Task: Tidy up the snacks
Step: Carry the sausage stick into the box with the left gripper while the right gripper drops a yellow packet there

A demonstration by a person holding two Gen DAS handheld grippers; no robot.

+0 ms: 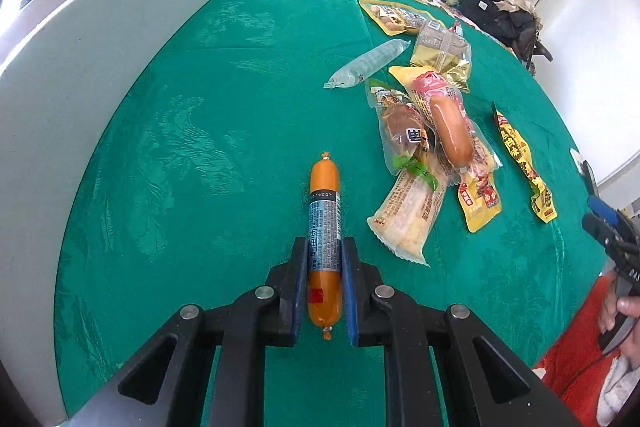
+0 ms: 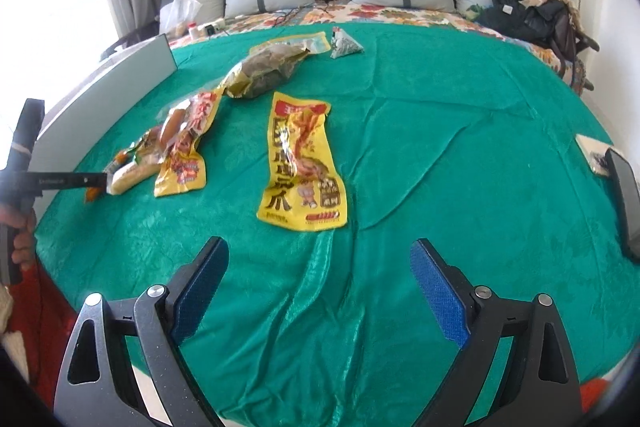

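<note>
An orange sausage stick (image 1: 325, 223) with a blue-grey label lies lengthwise between the blue pads of my left gripper (image 1: 325, 247), which is shut on it over the green cloth (image 1: 200, 147). To its right lies a pile of snack packets: a pale bread roll pack (image 1: 408, 215), a plump sausage in a red-yellow wrapper (image 1: 450, 133), and a clear tube pack (image 1: 366, 63). My right gripper (image 2: 319, 245) hangs open above bare cloth, with nothing between its fingers. Just beyond it lies a yellow chicken-feet packet (image 2: 302, 163). The left gripper (image 2: 80, 181) shows at the left edge of the right wrist view.
A tall white panel (image 1: 100, 87) stands along the left edge of the cloth. More packets sit at the far side (image 2: 264, 71). Pillows and a heap of dark clothes (image 2: 536, 15) lie behind. A dark object (image 2: 624, 203) rests at the right edge.
</note>
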